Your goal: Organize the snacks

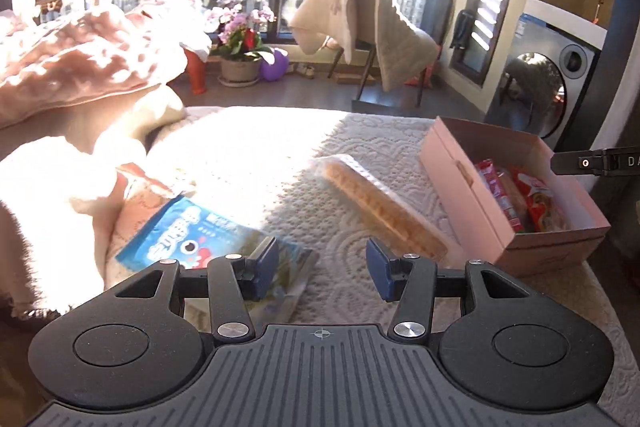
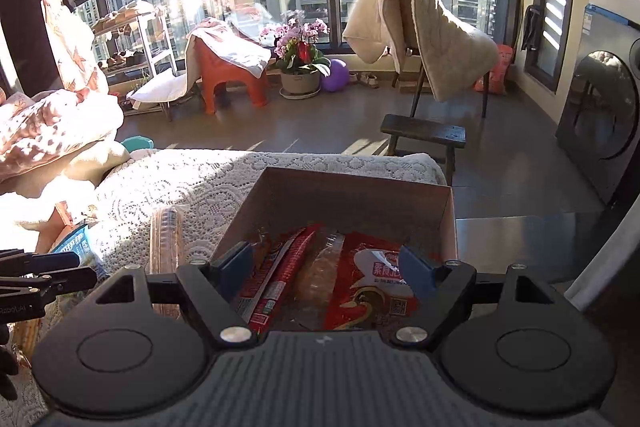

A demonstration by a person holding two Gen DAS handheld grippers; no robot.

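Note:
A pink cardboard box (image 1: 472,187) stands open on the lace-covered table, at the right in the left wrist view. Inside lie a red sausage pack (image 2: 280,275), a clear packet (image 2: 320,275) and a red snack bag (image 2: 376,287). My right gripper (image 2: 326,269) hangs open just above them, gripping nothing. A long cracker pack (image 1: 380,203) lies left of the box. Further left is a blue snack bag (image 1: 200,239). My left gripper (image 1: 322,267) is open over the cloth between bag and crackers, its left pad above the bag's corner.
Pink and cream bedding (image 1: 80,67) is piled along the table's left side. The table's far edge (image 2: 280,157) drops to the floor, where a dark stool (image 2: 424,133) and a draped chair (image 2: 424,39) stand. A washing machine (image 2: 604,115) is at the right.

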